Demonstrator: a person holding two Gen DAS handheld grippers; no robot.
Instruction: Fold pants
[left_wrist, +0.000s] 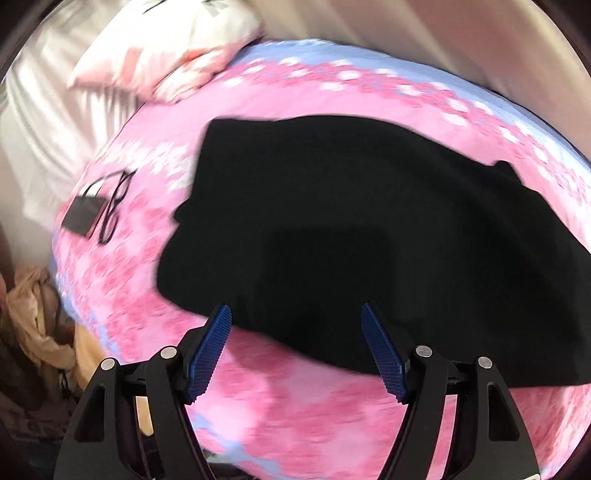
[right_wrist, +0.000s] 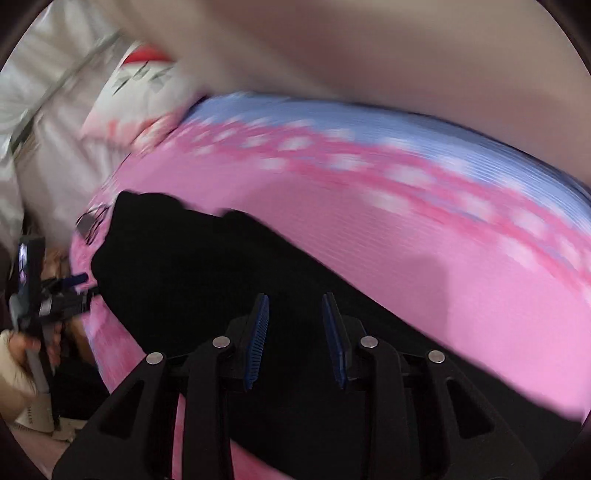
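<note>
Pink flowered bedspread (left_wrist: 122, 280), black pants (left_wrist: 332, 229) spread flat on it.
From my left gripper (left_wrist: 295, 317), fingers wide apart, empty, the pants' near edge lies just ahead, long axis running rightward. From my right gripper (right_wrist: 293, 306), fingers apart, I'm directly over the cloth, nearer.

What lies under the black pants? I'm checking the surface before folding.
The black pants lie on a pink floral bedspread. Whatever sits beneath their middle is covered and cannot be seen.
</note>
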